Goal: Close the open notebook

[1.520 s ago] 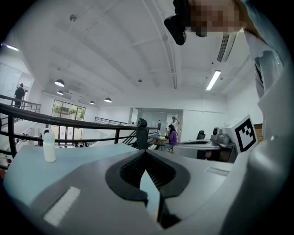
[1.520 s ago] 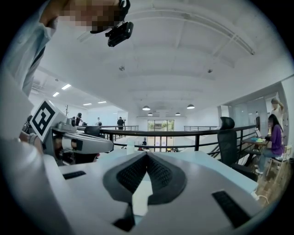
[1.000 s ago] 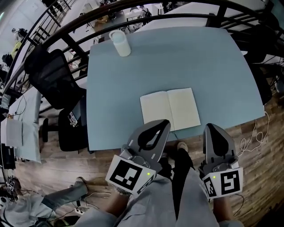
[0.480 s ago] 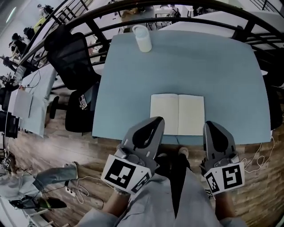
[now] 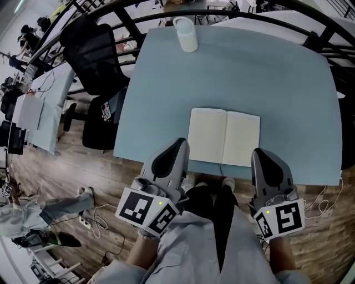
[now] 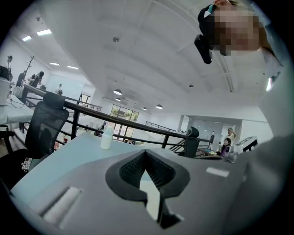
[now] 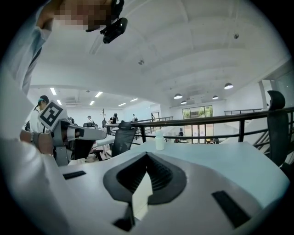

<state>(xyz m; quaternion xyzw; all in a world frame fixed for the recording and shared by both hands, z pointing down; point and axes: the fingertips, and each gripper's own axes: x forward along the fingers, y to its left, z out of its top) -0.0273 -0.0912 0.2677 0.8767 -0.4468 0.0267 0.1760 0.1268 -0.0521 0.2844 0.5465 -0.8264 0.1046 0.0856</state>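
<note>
An open notebook [image 5: 224, 137] with blank cream pages lies flat near the front edge of the light-blue table [image 5: 166, 83]. Both grippers hover short of that edge, over the person's lap, pointing at the table. My left gripper [image 5: 178, 145] is shut and empty, its tip just below the notebook's left page. My right gripper [image 5: 260, 154] is shut and empty, just below the right page's corner. In the left gripper view the jaws [image 6: 146, 153] meet, with a pale strip of page [image 6: 154, 195] showing through. The right gripper view shows its jaws [image 7: 147, 156] meeting likewise.
A white bottle [image 5: 186, 26] stands at the table's far edge, also visible as the bottle [image 6: 106, 137] and the bottle [image 7: 159, 140]. A black office chair [image 5: 91, 52] stands left of the table. A dark railing [image 5: 266, 8] runs behind it. Cables lie on the wooden floor.
Both grippers have sunk a little and the left one has swung left and turned. The notebook lies as before, and both jaws stay shut.
</note>
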